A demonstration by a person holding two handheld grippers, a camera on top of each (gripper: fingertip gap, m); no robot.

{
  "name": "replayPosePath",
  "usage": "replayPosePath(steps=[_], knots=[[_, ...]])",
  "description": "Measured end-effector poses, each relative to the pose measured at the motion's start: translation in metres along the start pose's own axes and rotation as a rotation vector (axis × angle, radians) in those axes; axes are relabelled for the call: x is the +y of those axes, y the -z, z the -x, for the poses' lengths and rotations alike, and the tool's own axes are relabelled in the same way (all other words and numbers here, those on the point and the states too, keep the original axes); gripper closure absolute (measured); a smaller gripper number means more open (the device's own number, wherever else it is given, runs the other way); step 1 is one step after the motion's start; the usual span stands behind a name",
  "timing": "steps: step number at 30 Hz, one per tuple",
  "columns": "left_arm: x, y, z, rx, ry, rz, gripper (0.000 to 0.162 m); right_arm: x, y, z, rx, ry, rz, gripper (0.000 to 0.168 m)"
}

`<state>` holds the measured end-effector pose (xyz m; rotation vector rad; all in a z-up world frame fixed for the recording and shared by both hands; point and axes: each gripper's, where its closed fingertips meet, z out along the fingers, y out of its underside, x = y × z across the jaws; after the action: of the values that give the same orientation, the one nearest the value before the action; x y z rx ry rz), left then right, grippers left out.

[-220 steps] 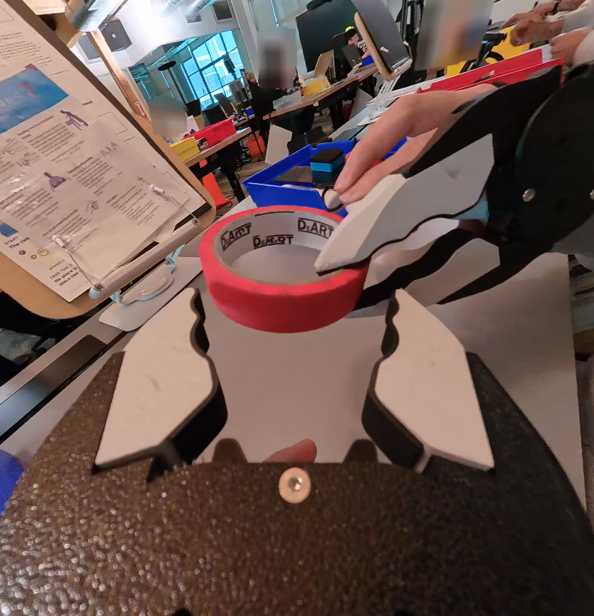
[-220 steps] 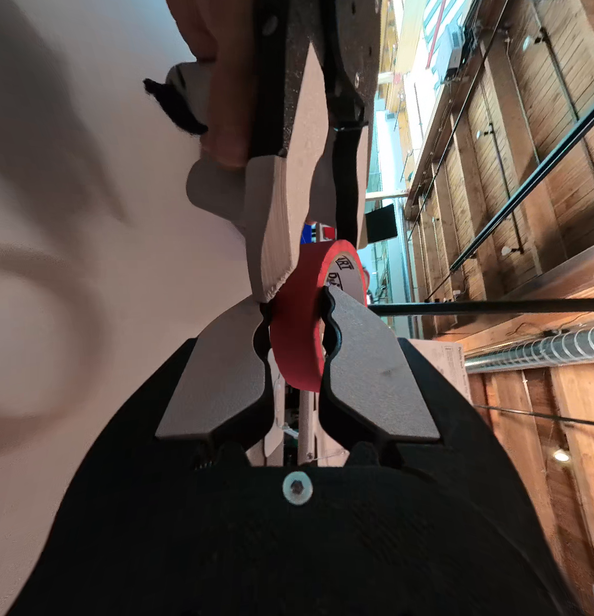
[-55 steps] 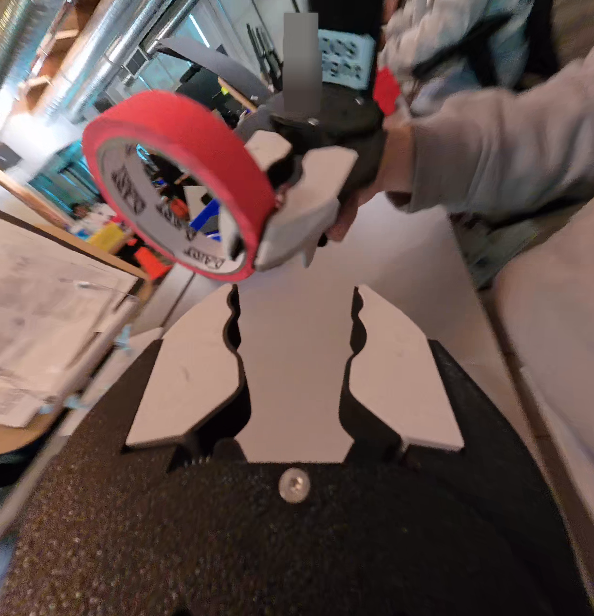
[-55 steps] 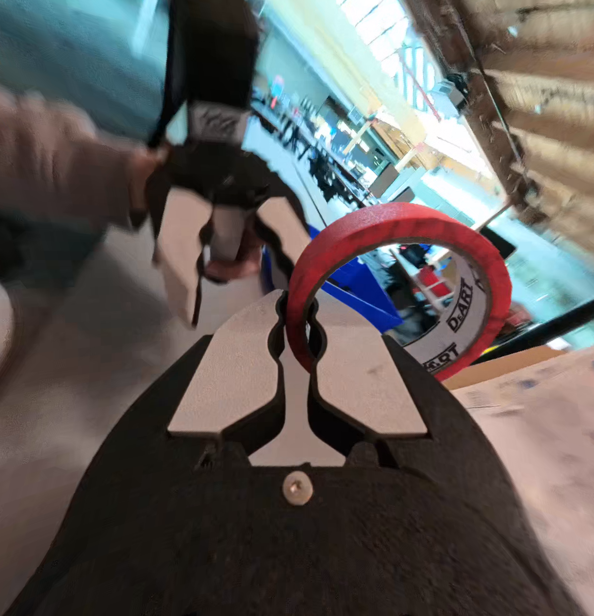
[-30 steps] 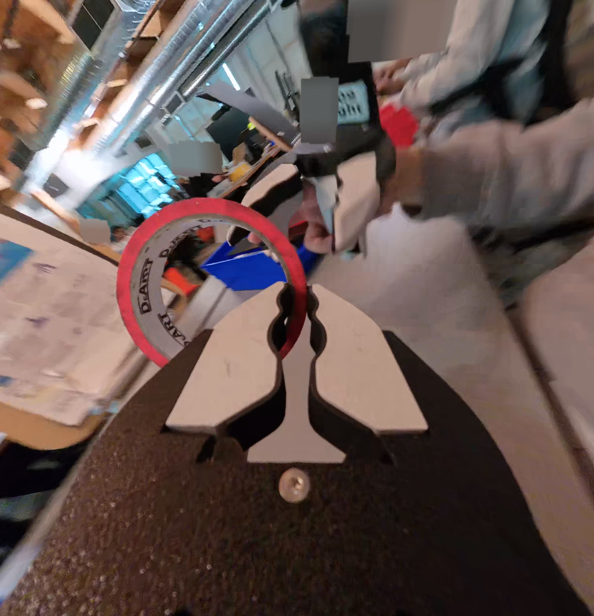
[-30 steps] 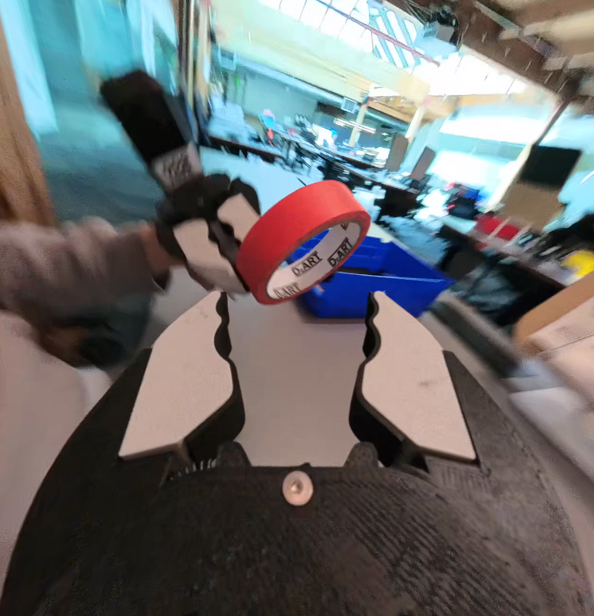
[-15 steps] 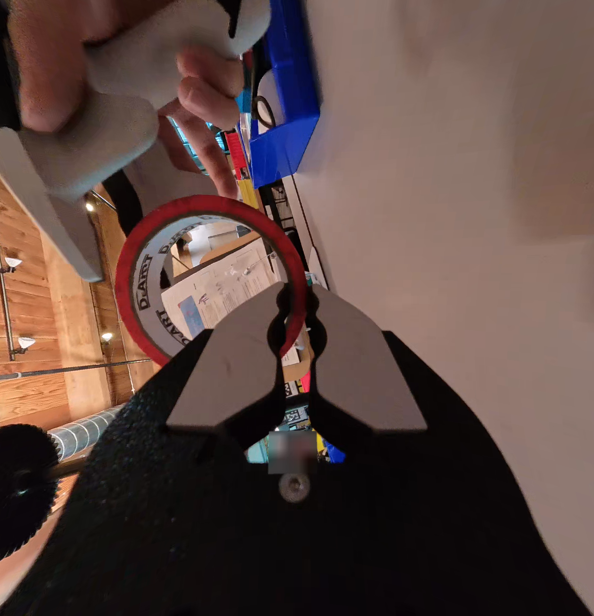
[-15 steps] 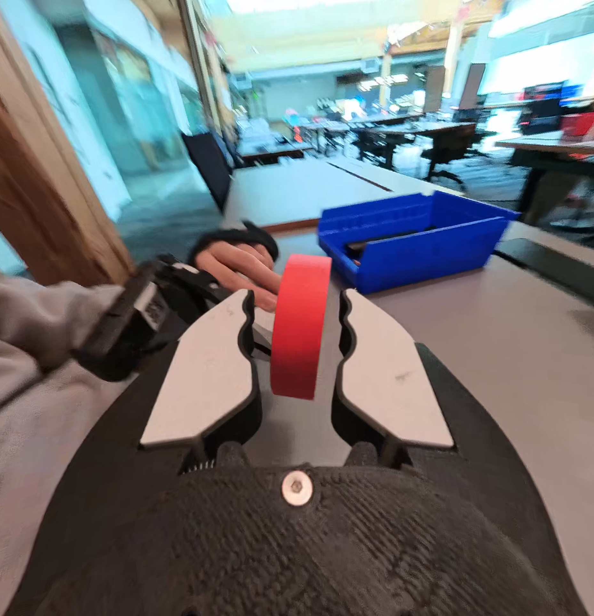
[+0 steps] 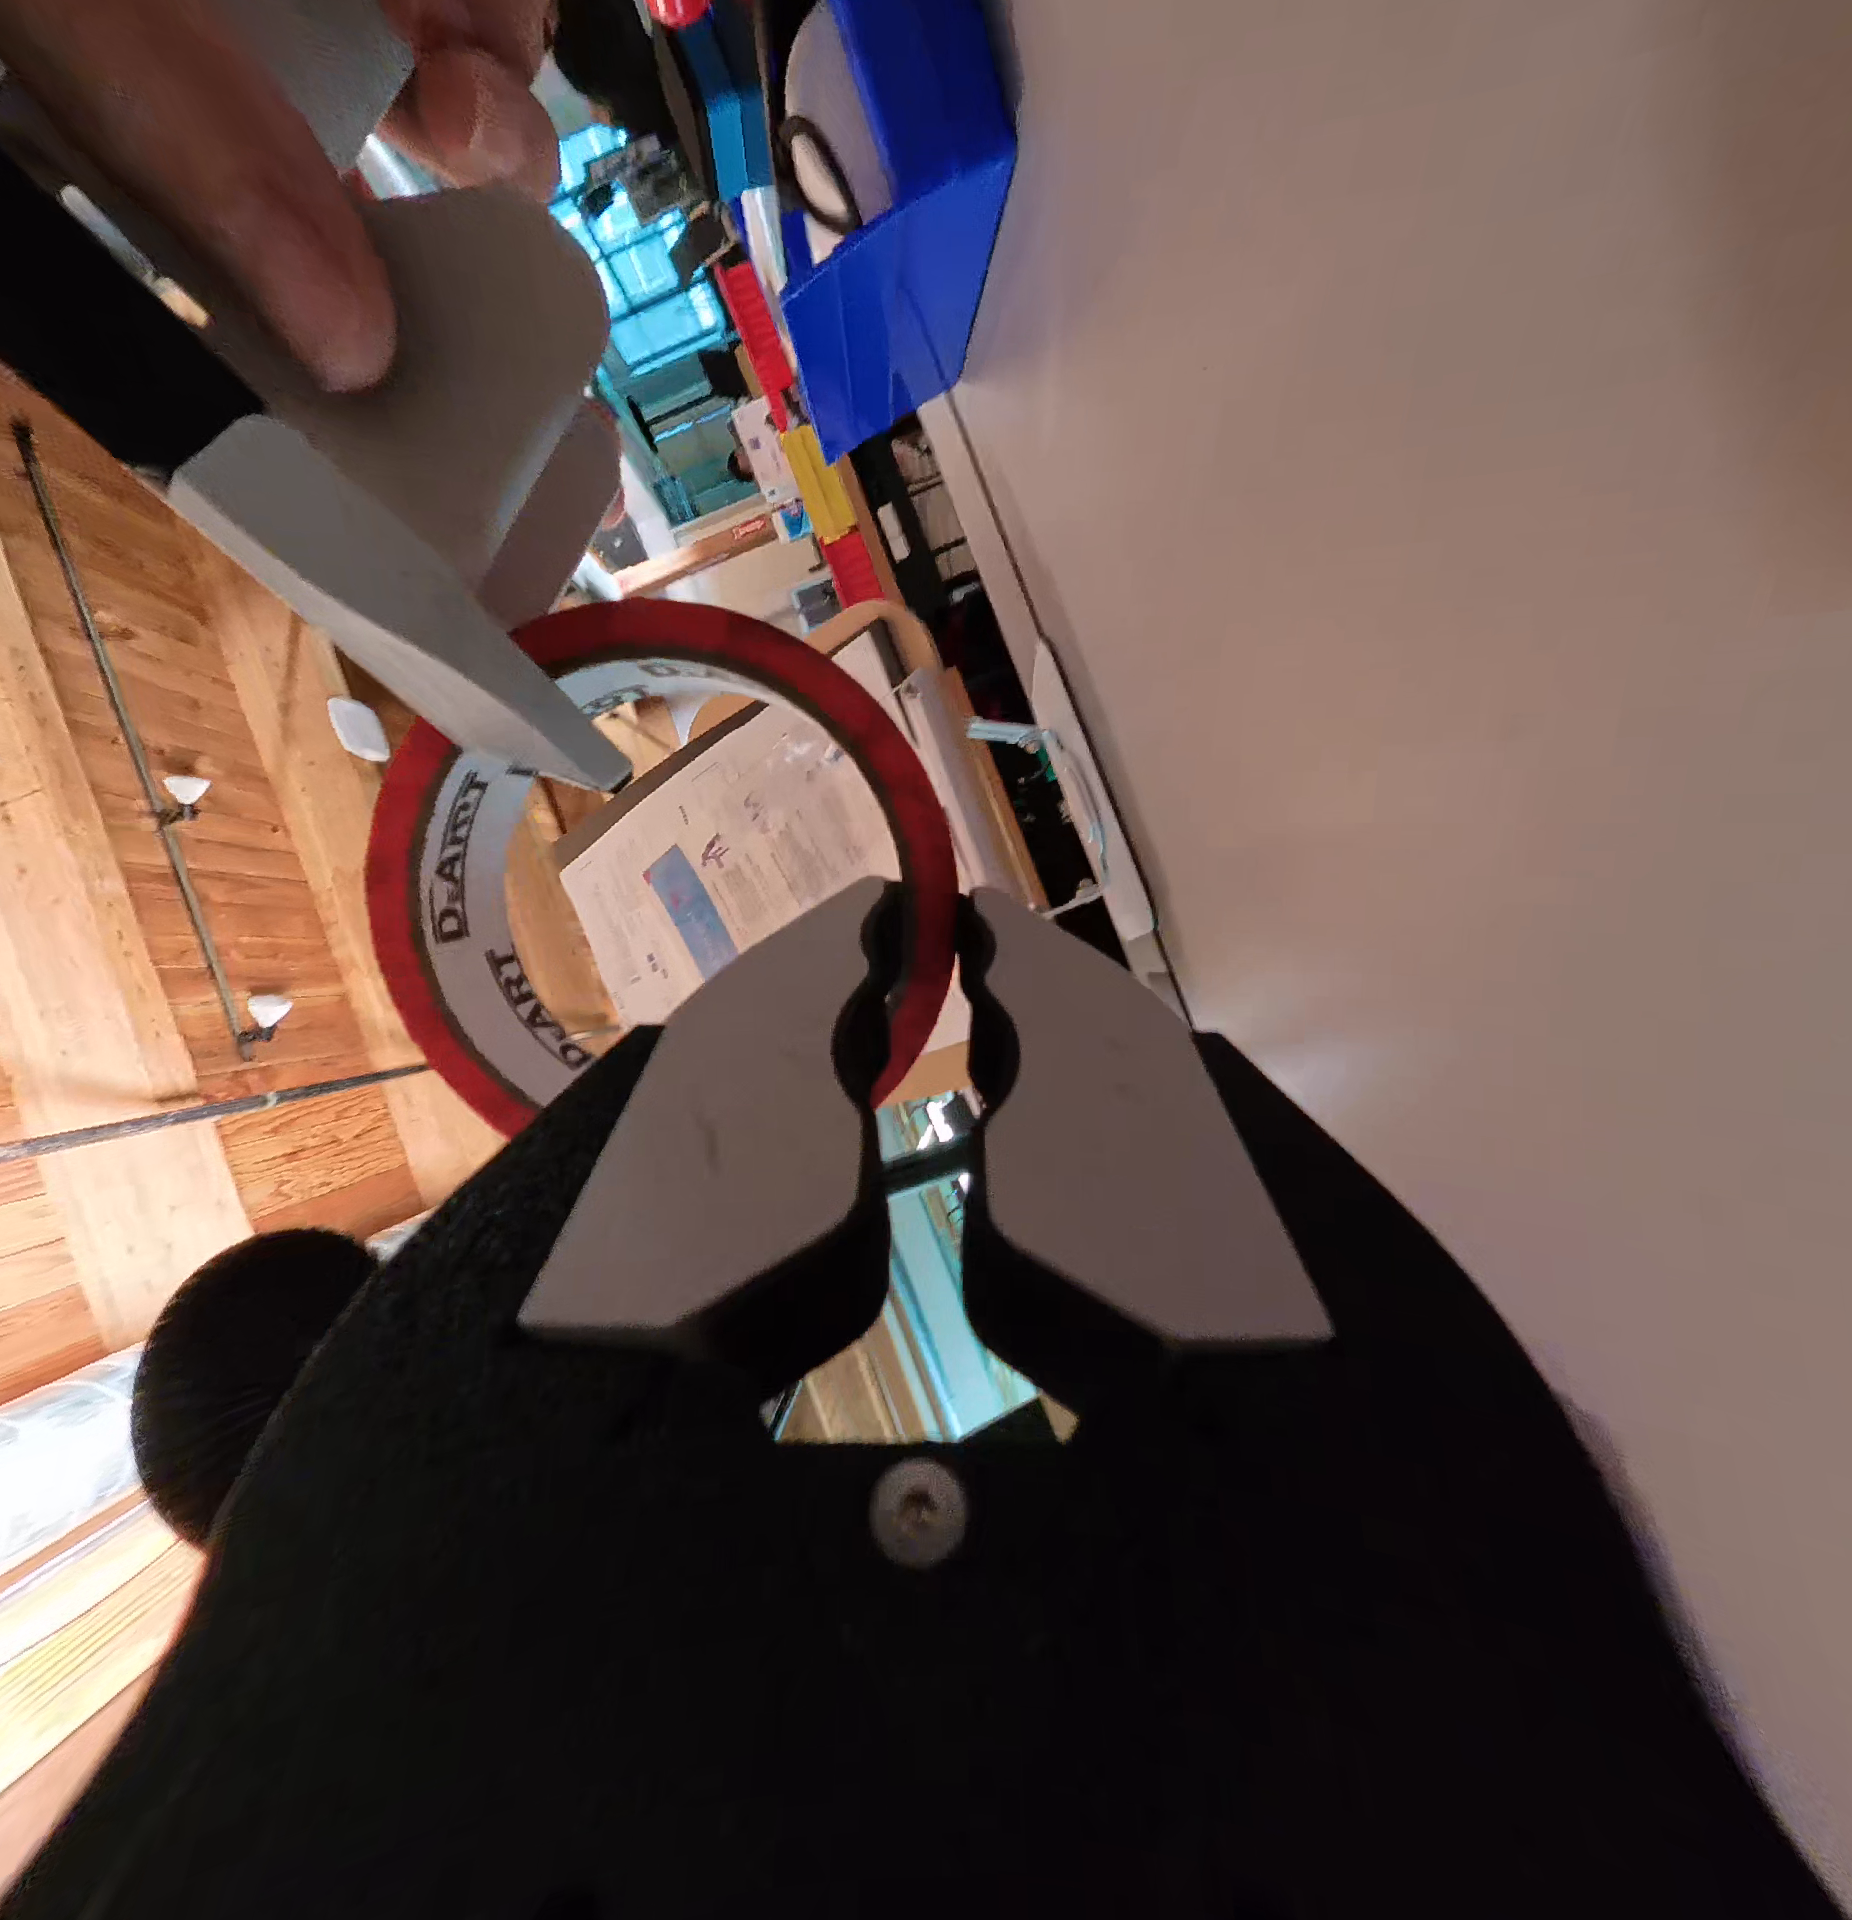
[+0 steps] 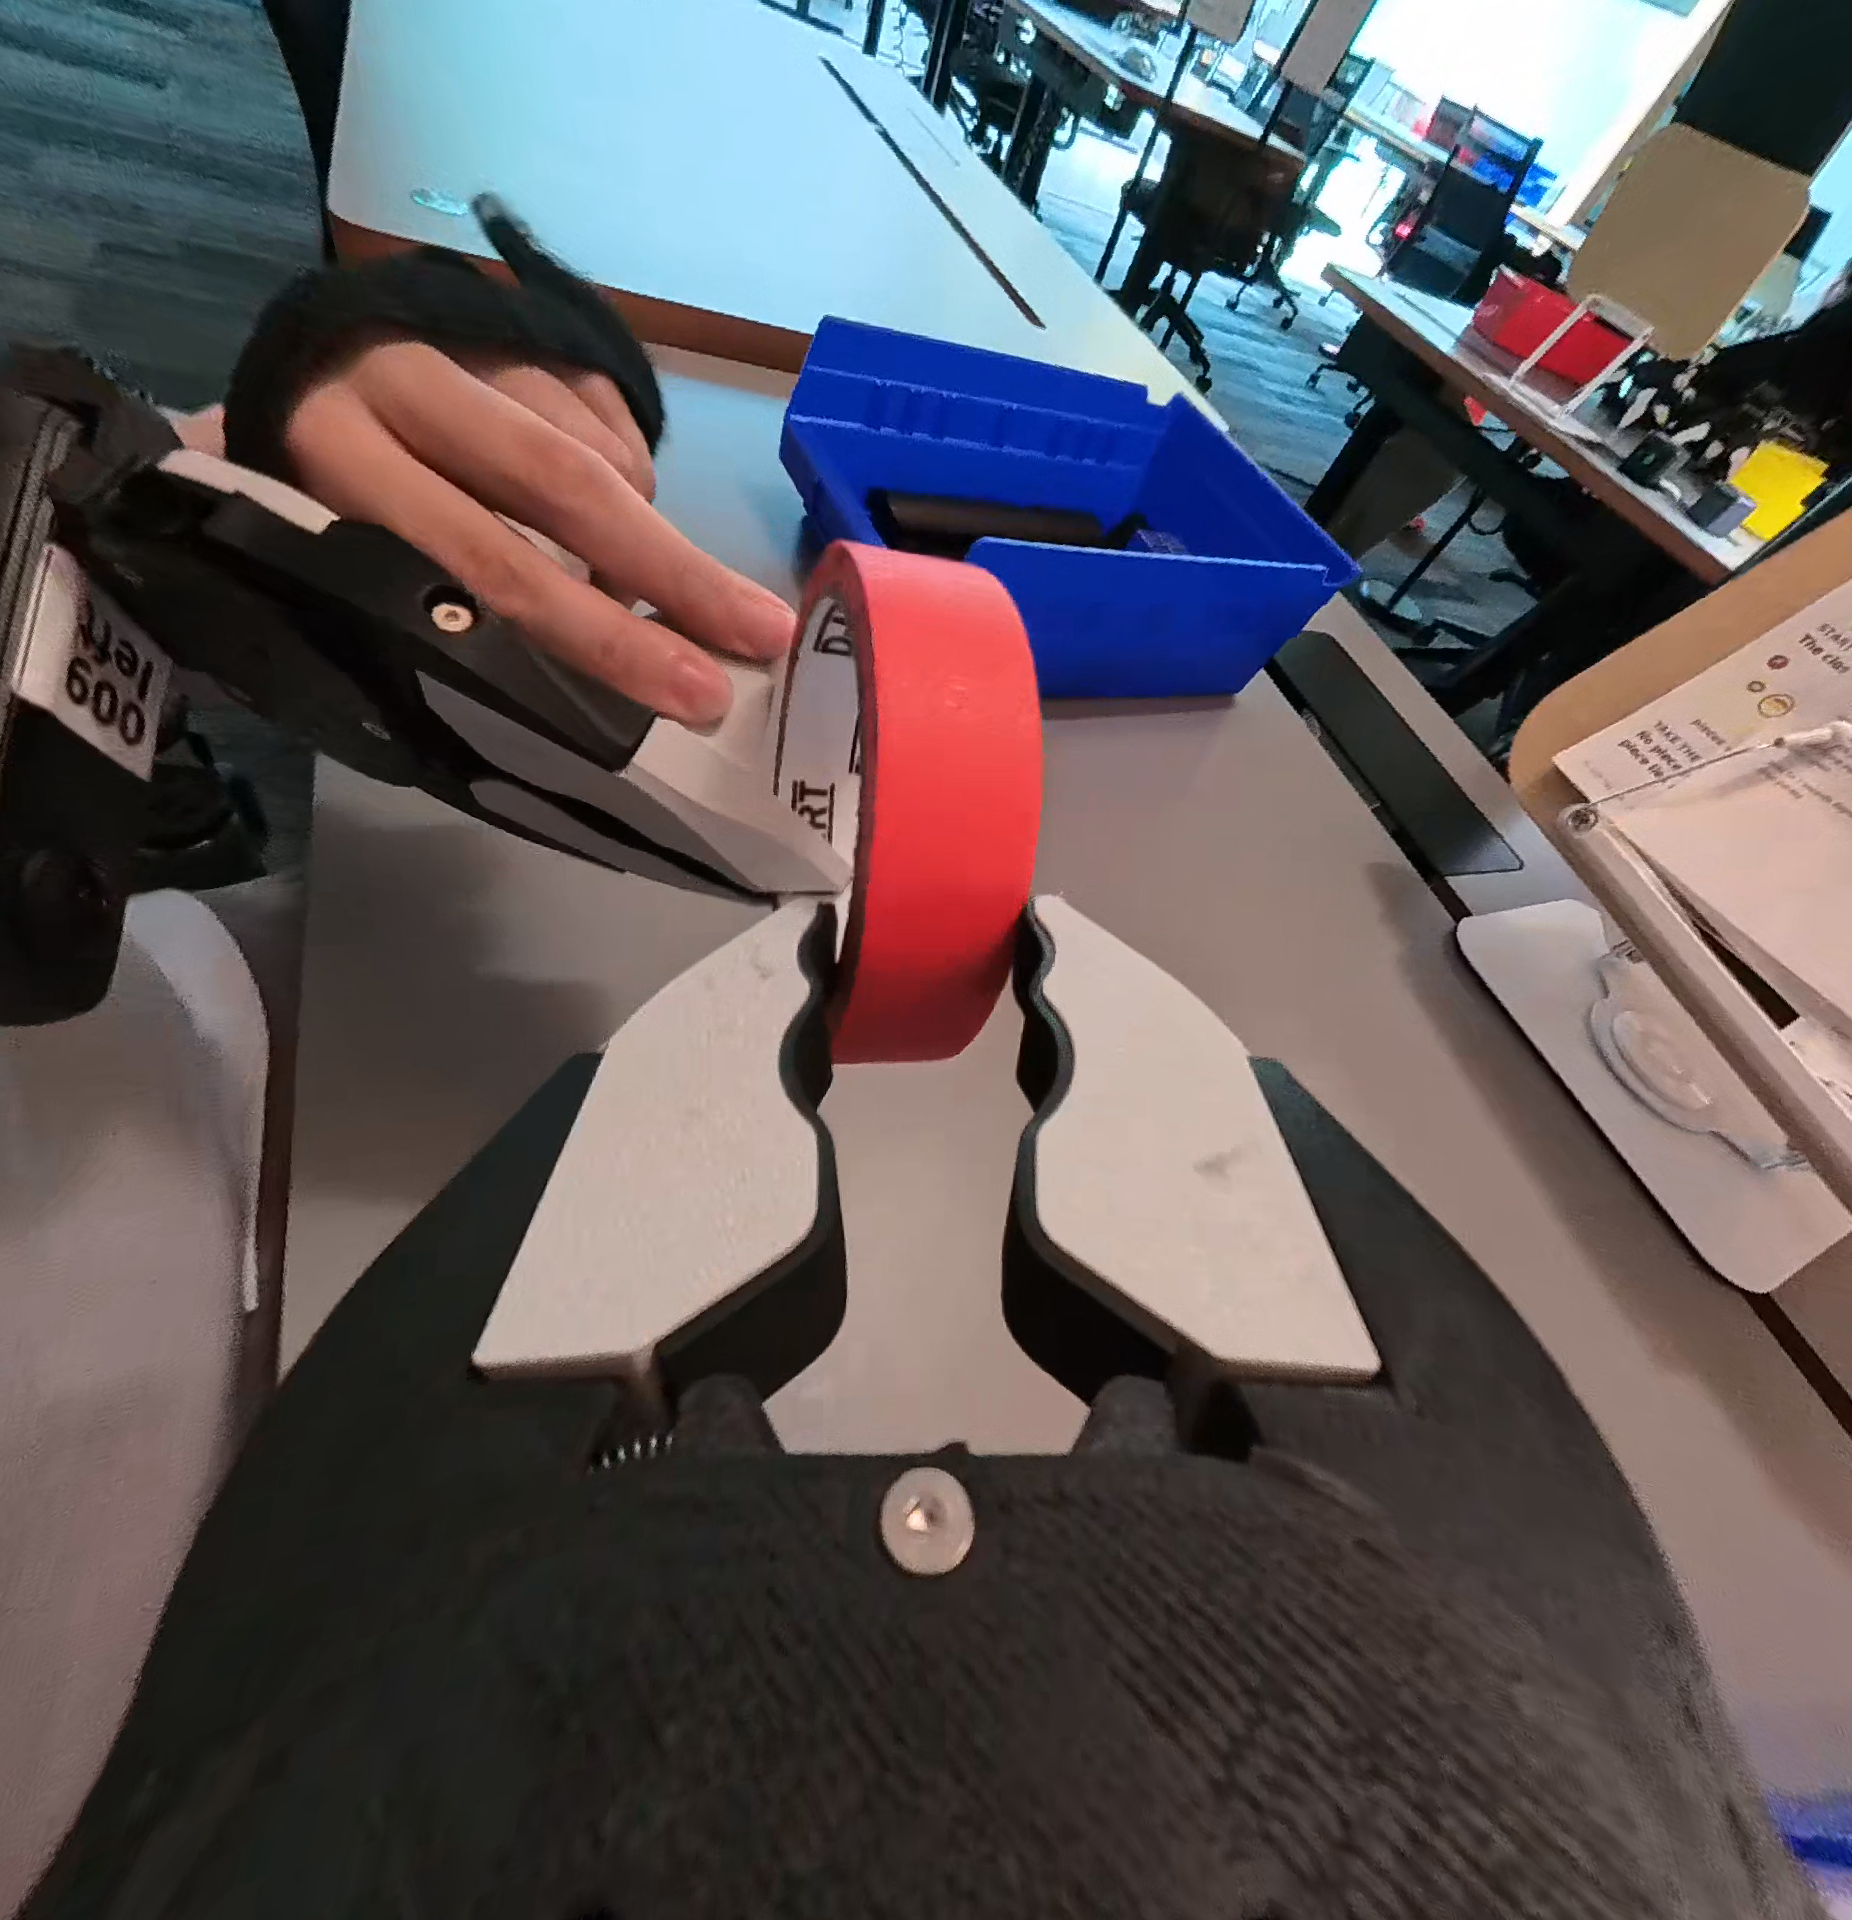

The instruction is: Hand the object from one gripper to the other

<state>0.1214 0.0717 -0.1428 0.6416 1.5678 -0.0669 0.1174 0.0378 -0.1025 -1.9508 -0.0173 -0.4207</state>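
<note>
I read the left gripper (image 9: 917,971) as pinching the wall of the red tape (image 9: 906,790): one finger sits inside the ring, the other outside, and the red edge is clamped in the wavy notch between them. In the right wrist view the same gripper (image 10: 797,831) enters from the left, a bare hand (image 10: 506,520) resting on its body, its tip meeting the roll's white inner core.

The tape (image 10: 948,800) stands on edge in the air above the grey table (image 10: 1265,935), red band facing the right camera.

My right gripper (image 10: 927,971) has its fingers spread, one on each flat side of the roll. The left finger (image 10: 693,1122) lies at the tape's side edge; the right finger (image 10: 1171,1143) is close beside the opposite edge. I cannot tell whether either pad is pressing. In the left wrist view one grey finger of this gripper (image 9: 402,603) crosses the upper rim of the ring.

A blue bin (image 10: 1067,520) sits on the table behind the tape, apart from it. A sheet stand (image 10: 1722,883) is at the right edge of the table.
</note>
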Motion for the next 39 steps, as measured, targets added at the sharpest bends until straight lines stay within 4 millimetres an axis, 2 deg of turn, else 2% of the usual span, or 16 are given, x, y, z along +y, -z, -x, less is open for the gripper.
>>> replayPosePath(steps=[1,3,5,6,8,10,13,16,21,24,26,28,30,33,35,39], knots=[[-0.001,0.0,0.004,-0.02,-0.003,0.017,0.153,-0.001,0.004,-0.001,-0.009,-0.014,-0.005,0.136],[-0.004,0.001,0.016,-0.085,0.012,0.04,0.15,-0.002,0.014,-0.006,-0.021,-0.042,-0.035,0.136],[-0.004,0.002,0.025,-0.147,0.056,0.051,0.143,-0.002,0.025,-0.022,0.034,-0.078,-0.065,0.137],[-0.002,0.002,0.029,-0.168,0.1,0.061,0.126,-0.002,0.032,-0.036,0.092,-0.109,-0.086,0.137],[0.007,0.0,0.03,-0.166,0.254,0.073,0.099,-0.006,0.05,-0.066,0.231,-0.18,-0.176,0.139],[0.014,-0.001,0.03,-0.144,0.463,0.037,0.092,-0.002,0.067,-0.089,0.323,-0.224,-0.227,0.139],[0.021,-0.003,0.027,-0.069,0.788,-0.042,0.092,0.013,0.074,-0.097,0.313,-0.207,-0.214,0.139],[0.021,-0.005,0.019,0.029,1.016,-0.103,0.088,0.018,0.067,-0.087,0.235,-0.208,-0.188,0.139],[-0.002,-0.004,0.014,0.161,1.202,-0.295,0.084,0.017,0.034,-0.033,-0.003,-0.031,-0.074,0.139],[-0.012,-0.001,0.011,0.229,1.265,-0.386,0.079,0.007,0.018,-0.003,-0.115,-0.029,-0.071,0.139],[-0.007,-0.007,0.008,0.182,1.231,-0.337,0.07,-0.003,0.011,0.0,-0.119,-0.136,-0.092,0.139],[0.006,-0.014,0.014,0.032,1.147,-0.235,0.052,-0.016,0.007,-0.006,-0.086,-0.265,-0.162,0.139],[0.009,-0.015,0.022,-0.1,1.006,-0.169,0.04,-0.026,0.004,-0.01,-0.082,-0.378,-0.231,0.139],[0.003,-0.014,0.031,-0.197,0.891,-0.141,0.039,-0.033,-0.003,-0.008,-0.115,-0.494,-0.297,0.139],[0.002,-0.016,0.03,-0.211,0.866,-0.12,0.039,-0.037,-0.008,0.001,-0.178,-0.539,-0.317,0.139],[0.013,-0.014,0.031,-0.308,0.751,-0.033,0.044,-0.041,-0.015,0.009,-0.2,-0.527,-0.339,0.139]])
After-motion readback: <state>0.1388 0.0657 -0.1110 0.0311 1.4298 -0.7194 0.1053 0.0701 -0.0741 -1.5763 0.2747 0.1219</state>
